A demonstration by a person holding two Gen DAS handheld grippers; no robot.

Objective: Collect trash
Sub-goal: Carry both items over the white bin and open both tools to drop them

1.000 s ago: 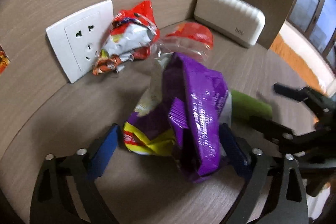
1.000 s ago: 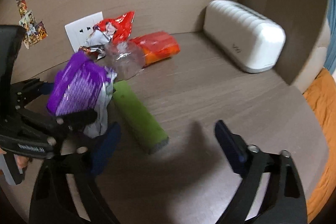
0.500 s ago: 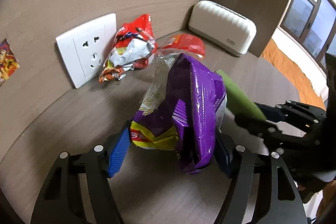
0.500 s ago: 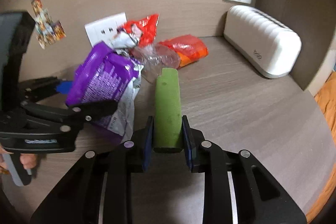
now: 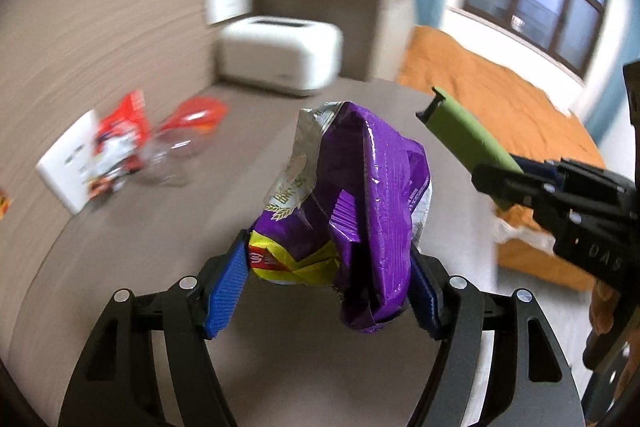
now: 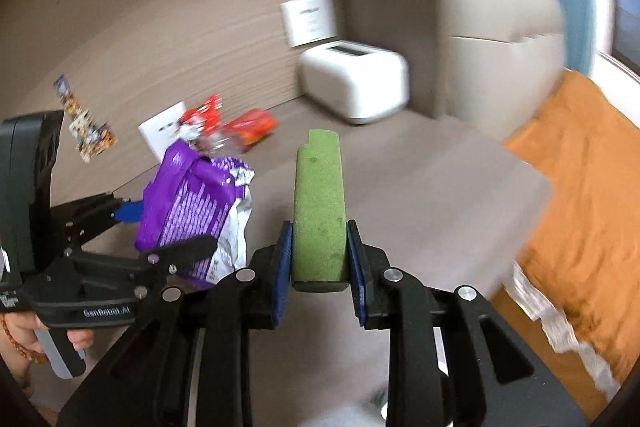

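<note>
Left gripper [image 5: 324, 291]: clamped on crumpled purple snack bag [image 5: 360, 203] (held above the table [image 5: 132, 251]). Right gripper [image 6: 320, 267]: clamped on green block [image 6: 319, 211].

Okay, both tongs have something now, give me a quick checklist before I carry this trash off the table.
1. Left tongs gripping the purple snack bag: ok, pinched between both pads.
2. Right tongs gripping the green block: ok, held at its near end.
3. Both items off the table: ok.
4. Bag and block apart: ok, a gap shows between them.
5. Trash left behind: not ok, red wrapper, orange packet and clear plastic remain by the wall.
6. Bin location: cannot tell, none in view.
</note>
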